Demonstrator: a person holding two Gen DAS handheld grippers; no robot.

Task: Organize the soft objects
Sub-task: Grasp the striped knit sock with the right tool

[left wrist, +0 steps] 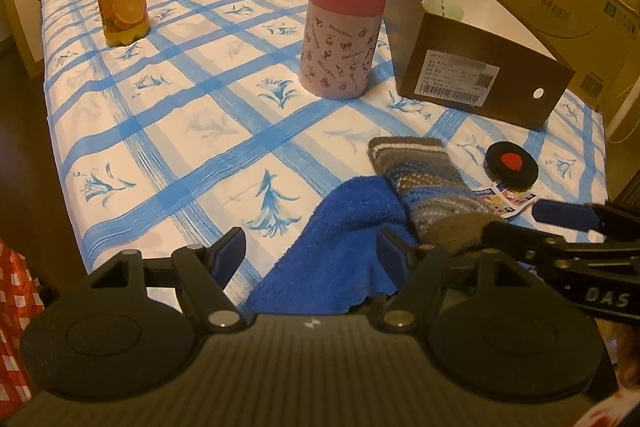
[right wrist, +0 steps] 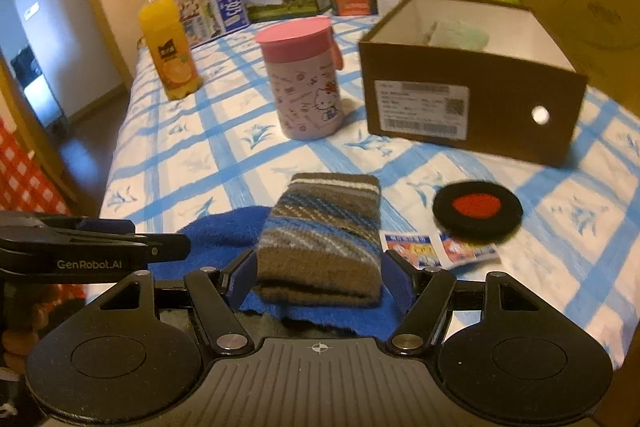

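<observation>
Blue-checked bedsheet point(right wrist: 224, 155) in a dim bedroom, both hand-held grippers point(left wrist: 310, 247) point(right wrist: 320, 275) wide, empty.

box contents point(right wrist: 458, 33): pale soft thing, mostly hidden by wall
towel point(right wrist: 224, 227): partly under sock point(right wrist: 324, 239)
label point(right wrist: 422, 111): blurred

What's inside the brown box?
Inside the brown box sits something soft and pale green against its white back wall. The front wall covers the box's floor, so anything lower down stays hidden.
</observation>
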